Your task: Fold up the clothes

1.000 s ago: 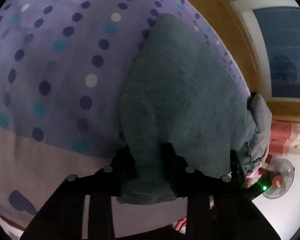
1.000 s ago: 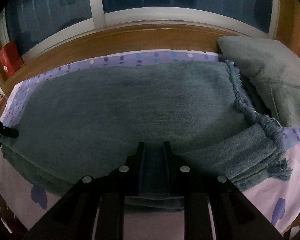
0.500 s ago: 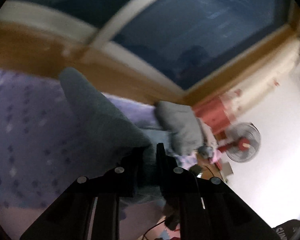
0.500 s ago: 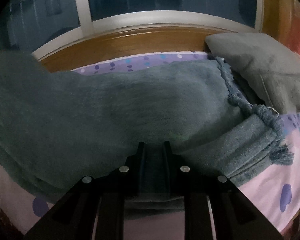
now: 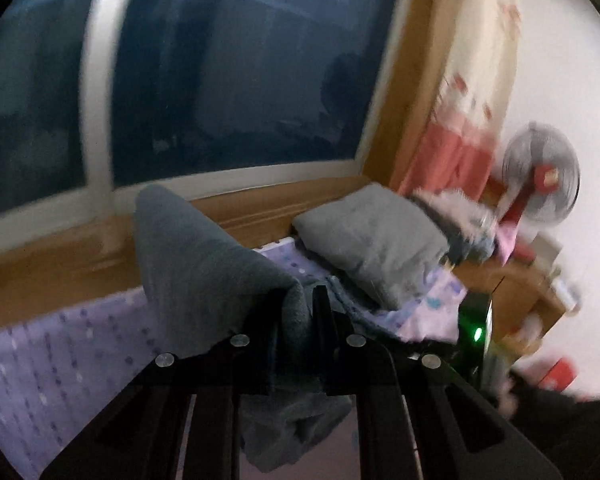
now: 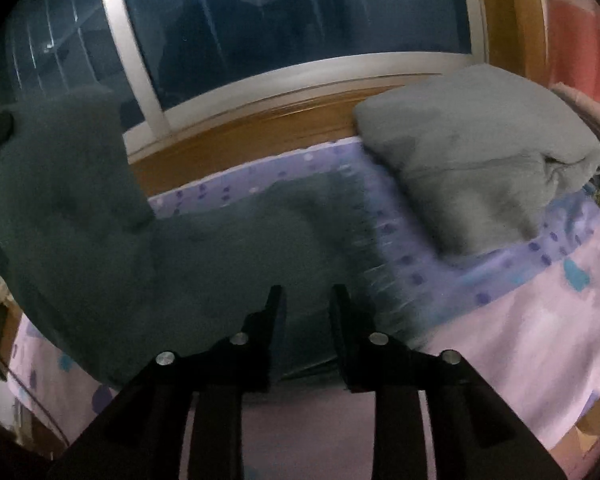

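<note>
My left claw (image 5: 298,320) is clenched on the thick grey-teal fringed knit garment (image 5: 204,264); right claw (image 6: 306,320) is released above it. Risk: the heavy fold slips and bunches on the dotted purple bedsheet (image 6: 440,276).

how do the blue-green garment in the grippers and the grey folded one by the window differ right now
The blue-green fringed woolly garment is partly lifted, one end raised by the left gripper, which is shut on it; the grey folded fleece garment lies untouched on the bed. The blue-green one is darker and spread wide; the grey one is paler and compact. The right gripper stands open over the blue-green one. Both rest on the purple dotted bedsheet.
</note>
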### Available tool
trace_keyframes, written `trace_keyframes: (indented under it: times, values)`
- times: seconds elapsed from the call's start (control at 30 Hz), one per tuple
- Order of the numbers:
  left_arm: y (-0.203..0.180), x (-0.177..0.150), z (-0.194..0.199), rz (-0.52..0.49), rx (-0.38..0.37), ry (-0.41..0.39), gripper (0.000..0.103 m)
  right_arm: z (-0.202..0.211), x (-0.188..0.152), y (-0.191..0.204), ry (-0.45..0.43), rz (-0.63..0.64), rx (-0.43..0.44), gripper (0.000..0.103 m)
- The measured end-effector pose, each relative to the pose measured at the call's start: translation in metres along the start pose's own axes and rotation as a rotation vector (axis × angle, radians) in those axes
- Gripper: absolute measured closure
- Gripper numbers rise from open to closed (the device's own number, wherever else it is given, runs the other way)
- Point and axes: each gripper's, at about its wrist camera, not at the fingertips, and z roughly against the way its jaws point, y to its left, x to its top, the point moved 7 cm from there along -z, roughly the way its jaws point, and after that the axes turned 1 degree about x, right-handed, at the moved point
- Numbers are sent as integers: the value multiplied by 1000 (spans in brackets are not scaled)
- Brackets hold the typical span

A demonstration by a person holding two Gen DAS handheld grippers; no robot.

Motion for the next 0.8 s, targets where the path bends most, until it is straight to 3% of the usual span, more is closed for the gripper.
trace_keyframes:
  times: [0.2, 0.23, 0.27, 0.4, 0.5, 0.53, 0.67, 0.7, 0.73, 0.77, 0.8]
  values:
    - [-65, -4, -64, -51, -51, 87, 90, 6, -5, -65, 28, -36, 24, 73]
    - [-78, -5, -78, -53, -70, 99, 96, 11, -5, -78, 17, -63, 29, 73]
    - [-88, -7, -92, -40, -83, 109, 102, 16, -4, -87, 8, -79, 46, 73]
    - [-120, -20, -142, 38, -98, 180, 99, 31, -8, -113, -1, -84, 41, 73]
    - [-139, -41, -155, 53, -159, 290, 67, 41, -14, -128, -3, -102, 45, 73]
    - [-138, -42, -147, 64, -164, 275, 56, 43, -16, -129, -1, -114, 52, 73]
    - [-86, -32, -83, 192, -86, 118, 54, 47, -16, -113, 56, -85, 140, 70]
    - [-65, -30, -66, 245, -57, 77, 51, 50, -12, -103, 53, -57, 169, 61]
    - [-42, -30, -51, 305, -24, 41, 42, 53, -5, -92, 37, -19, 197, 48]
    - [-11, -33, -34, 378, 40, 4, 32, 56, 1, -81, 21, 16, 226, 42]
    - [17, -39, -21, 428, 111, -17, 31, 56, 8, -69, 12, 40, 261, 30]
